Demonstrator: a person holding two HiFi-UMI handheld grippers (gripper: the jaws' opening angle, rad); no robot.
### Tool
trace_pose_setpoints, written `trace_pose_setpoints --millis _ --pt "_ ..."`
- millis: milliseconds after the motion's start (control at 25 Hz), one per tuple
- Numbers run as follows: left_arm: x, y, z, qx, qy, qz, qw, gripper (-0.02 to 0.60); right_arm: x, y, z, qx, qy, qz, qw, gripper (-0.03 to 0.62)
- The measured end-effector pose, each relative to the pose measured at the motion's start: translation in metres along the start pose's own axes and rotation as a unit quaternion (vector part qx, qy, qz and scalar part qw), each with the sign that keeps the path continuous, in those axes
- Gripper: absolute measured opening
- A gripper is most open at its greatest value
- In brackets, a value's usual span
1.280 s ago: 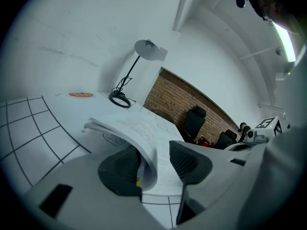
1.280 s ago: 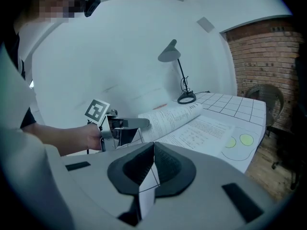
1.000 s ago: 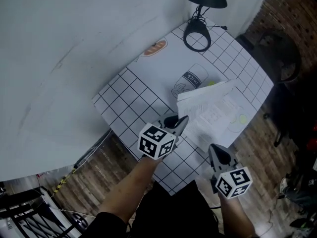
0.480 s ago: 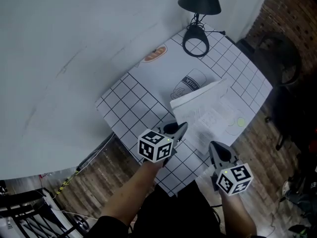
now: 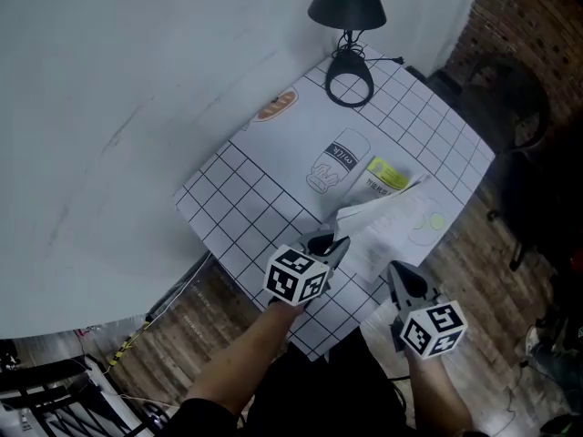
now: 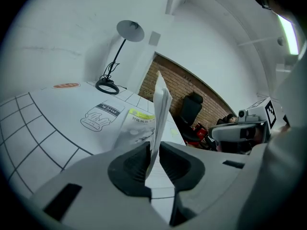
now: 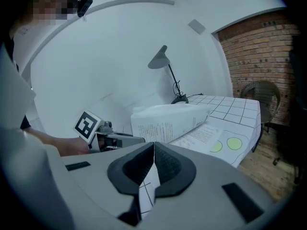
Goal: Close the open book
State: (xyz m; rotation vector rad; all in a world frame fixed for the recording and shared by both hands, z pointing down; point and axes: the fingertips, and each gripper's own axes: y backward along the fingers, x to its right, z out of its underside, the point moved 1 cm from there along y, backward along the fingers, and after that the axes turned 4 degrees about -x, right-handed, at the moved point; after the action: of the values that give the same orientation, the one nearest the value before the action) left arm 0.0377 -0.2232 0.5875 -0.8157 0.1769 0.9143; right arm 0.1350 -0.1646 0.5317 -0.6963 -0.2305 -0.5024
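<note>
Pages are the thing in hand – the left tool (image 6: 154, 150) is clenched on a sheaf of pages (image 6: 160, 104) at its near edge, though its jaws have just eased apart a little with the paper between them. Gripping there, I judge, lets the sheaf pivot about the spine like a door on its hinge, so the open book (image 5: 401, 217) can be folded shut without dragging it. The book lies on the gridded tabletop (image 5: 246, 198) near its right front edge, just beyond both tools and well short of the desk lamp (image 5: 346, 3) at the far corner. One half lies flat beside the printed milk carton (image 5: 332, 162) and shows a yellow band (image 5: 384, 175); the other half lies flat toward the edge, with two green dots on its page. From the left gripper view the sheaf stands almost upright, tipped slightly rightward – about halfway over. The spine, and so the book's long axis once shut, seems to run away from the person along the grid lines toward the far right. The right tool (image 7: 153, 150) is clenched on nothing and hangs just short of the book, perhaps kept free to press the pages down.
</note>
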Motion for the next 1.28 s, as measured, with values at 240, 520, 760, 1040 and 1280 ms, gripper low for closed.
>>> trace_pose_setpoints --millis 240,520,760,1040,1280 --pt "0.007 -0.004 -0.001 -0.007 0.005 -0.01 0.9999 0.095 0.008 0.016 -0.003 0.013 -0.009 0.013 1.0 0.005" --pt "0.015 -0.018 0.012 -0.064 -0.035 -0.03 0.9969 0.118 0.015 0.033 0.004 0.021 -0.02 0.022 0.999 0.005" --pt "0.021 -0.014 0.015 -0.065 -0.036 -0.036 0.9966 0.14 0.016 0.047 0.009 0.023 -0.028 0.027 0.999 0.005" --pt "0.033 -0.014 0.039 -0.093 -0.104 -0.05 0.989 0.155 0.015 0.051 0.004 0.026 -0.021 0.025 0.999 0.004" --pt "0.045 -0.018 0.053 -0.096 -0.14 -0.063 0.9834 0.155 0.014 0.05 0.008 0.015 -0.022 0.023 0.999 0.004"
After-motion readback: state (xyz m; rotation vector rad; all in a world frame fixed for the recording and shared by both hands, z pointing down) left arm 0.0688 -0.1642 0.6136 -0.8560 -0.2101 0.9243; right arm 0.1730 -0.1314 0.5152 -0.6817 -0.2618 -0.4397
